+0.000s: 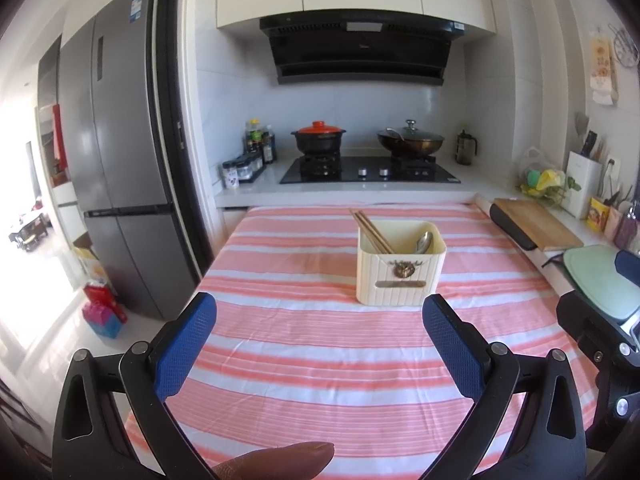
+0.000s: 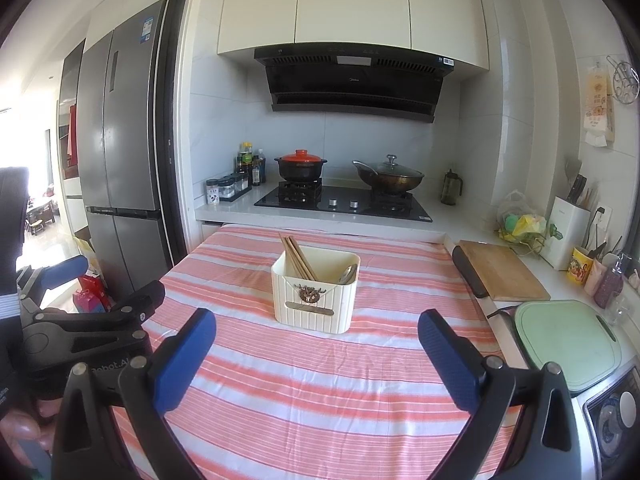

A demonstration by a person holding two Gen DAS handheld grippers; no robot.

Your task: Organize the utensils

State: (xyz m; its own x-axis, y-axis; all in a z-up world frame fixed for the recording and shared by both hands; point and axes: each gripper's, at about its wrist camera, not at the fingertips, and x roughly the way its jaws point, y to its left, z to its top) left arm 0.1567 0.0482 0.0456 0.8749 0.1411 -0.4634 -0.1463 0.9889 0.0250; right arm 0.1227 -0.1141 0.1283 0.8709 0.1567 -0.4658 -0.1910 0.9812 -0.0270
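Centre frame, a ribbed cream plastic holder (image 2: 315, 295) keeps matt wooden chopsticks (image 2: 298, 258) and a shiny metal spoon (image 2: 349, 274), on soft striped cloth (image 2: 320, 392); at the right lies a wooden board (image 2: 502, 270), at the left a brushed-metal fridge (image 2: 124, 152)

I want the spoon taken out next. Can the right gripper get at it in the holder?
Probably yes: the right gripper is open, the cloth ahead is bare, and the spoon stands in the open-topped holder, apart from the chopsticks.

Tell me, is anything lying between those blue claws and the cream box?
Nothing: only bare striped cloth lies between the right gripper and the box. The left wrist view shows the same before the left gripper.
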